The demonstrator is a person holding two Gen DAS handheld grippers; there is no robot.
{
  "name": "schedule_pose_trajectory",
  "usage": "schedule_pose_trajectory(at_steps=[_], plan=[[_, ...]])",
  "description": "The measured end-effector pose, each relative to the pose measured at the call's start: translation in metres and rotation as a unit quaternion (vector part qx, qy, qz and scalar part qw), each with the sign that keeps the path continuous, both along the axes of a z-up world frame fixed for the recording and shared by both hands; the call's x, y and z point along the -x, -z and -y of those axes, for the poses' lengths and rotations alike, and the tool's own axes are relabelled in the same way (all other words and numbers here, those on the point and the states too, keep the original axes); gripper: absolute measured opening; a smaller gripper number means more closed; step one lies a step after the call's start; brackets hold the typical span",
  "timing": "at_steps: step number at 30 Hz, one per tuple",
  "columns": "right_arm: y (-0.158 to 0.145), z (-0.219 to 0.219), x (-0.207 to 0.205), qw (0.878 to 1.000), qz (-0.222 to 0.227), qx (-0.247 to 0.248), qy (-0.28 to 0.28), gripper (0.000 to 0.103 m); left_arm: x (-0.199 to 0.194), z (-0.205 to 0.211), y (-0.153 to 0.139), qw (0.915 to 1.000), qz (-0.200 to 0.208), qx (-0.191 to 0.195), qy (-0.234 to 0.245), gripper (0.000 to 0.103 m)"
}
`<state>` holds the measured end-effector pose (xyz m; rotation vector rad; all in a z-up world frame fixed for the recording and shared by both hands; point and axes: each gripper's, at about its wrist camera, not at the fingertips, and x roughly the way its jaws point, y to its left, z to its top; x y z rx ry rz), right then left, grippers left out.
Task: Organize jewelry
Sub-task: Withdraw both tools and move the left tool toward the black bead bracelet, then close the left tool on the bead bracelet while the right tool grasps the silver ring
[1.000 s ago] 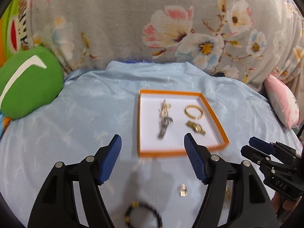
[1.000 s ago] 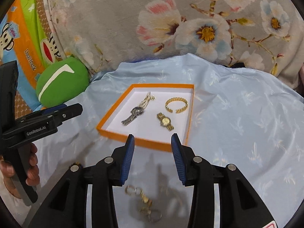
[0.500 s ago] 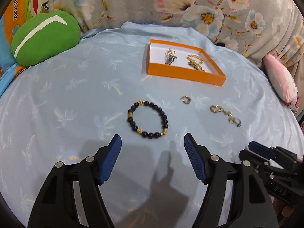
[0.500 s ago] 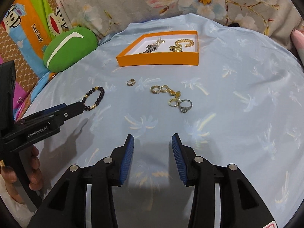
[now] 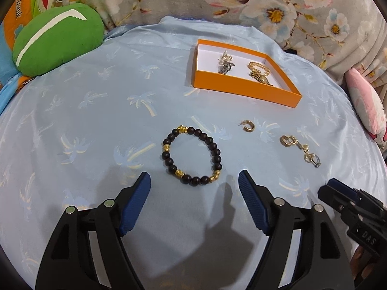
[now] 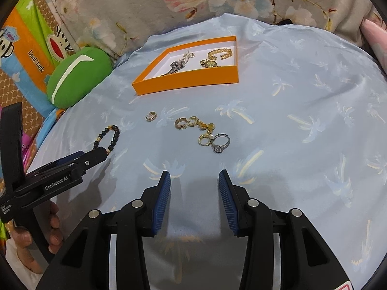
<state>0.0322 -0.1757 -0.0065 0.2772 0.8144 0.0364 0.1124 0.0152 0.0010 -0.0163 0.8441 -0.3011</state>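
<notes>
Just ahead of the left gripper (image 5: 193, 183), whose jaws are opening with nothing between them, the black bead bracelet (image 5: 192, 155) lies flat on the pale blue cloth (image 5: 96, 120), its near arc close to the line between the two blue pads. In the right wrist view that bracelet (image 6: 108, 136) is partly hidden behind the left gripper's black finger, so only the far loop shows.

The right gripper (image 6: 194, 183) hangs over bare cloth with its jaws part open and empty; in the left wrist view only its dark tip shows, cut off at the lower right edge. The person's hand (image 6: 36, 236) on the left gripper's handle shows only in the right wrist view, low at the left rim.

Beyond the right jaws a cluster of rings (image 6: 203, 131) lies on the cloth: gold hoops linked in a short string and a silver ring with a stone (image 6: 220, 142) touching the nearest hoop. How the hoops join is too small to tell. A single gold ear cuff (image 6: 151, 116) sits apart, to the left of the cluster.

Farther off stands the orange tray (image 6: 188, 84) holding a silver chain, a gold bangle and a gold watch; in the left wrist view its near wall hides part of the watch.

A green cushion (image 5: 55, 38) borders the cloth far to the left of both jaws, and floral fabric (image 5: 266, 4) rises behind the tray. Bare cloth lies open around both pairs of jaws.
</notes>
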Motion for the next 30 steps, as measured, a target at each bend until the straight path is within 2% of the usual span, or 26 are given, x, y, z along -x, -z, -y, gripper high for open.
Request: schedule_pose_trajectory(at_steps=[5, 7, 8, 10, 15, 23, 27, 30], plan=[[0.000, 0.004, -0.001, 1.000, 0.002, -0.003, 0.010, 0.041, -0.011, 0.013, 0.001, 0.9996, -0.001, -0.027, -0.005, 0.073], [-0.002, 0.006, -0.004, 1.000, 0.006, 0.001, 0.017, 0.042, -0.013, 0.015, 0.001, 0.9995, 0.000, -0.032, -0.003, 0.070], [-0.003, 0.007, -0.007, 1.000, 0.007, 0.006, 0.023, 0.042, -0.013, 0.016, 0.001, 0.9995, 0.001, -0.032, 0.000, 0.063], [-0.003, 0.007, -0.015, 0.999, 0.003, 0.017, 0.034, 0.041, -0.013, 0.015, 0.000, 0.9995, 0.003, -0.031, 0.001, 0.057], [0.000, 0.009, -0.029, 0.999, -0.013, 0.024, 0.043, 0.033, -0.014, 0.010, -0.001, 0.9999, 0.002, -0.012, 0.002, 0.038], [0.002, 0.012, -0.042, 0.998, -0.022, 0.043, 0.051, 0.017, -0.013, 0.010, -0.001, 1.0000, 0.001, -0.008, 0.005, 0.039], [0.002, 0.013, -0.041, 0.998, -0.020, 0.041, 0.049, 0.016, -0.013, 0.010, -0.002, 1.0000, 0.001, -0.007, 0.005, 0.039], [0.001, 0.014, -0.037, 0.998, -0.016, 0.038, 0.051, 0.008, -0.012, 0.010, -0.002, 1.0000, 0.001, -0.004, 0.005, 0.039]])
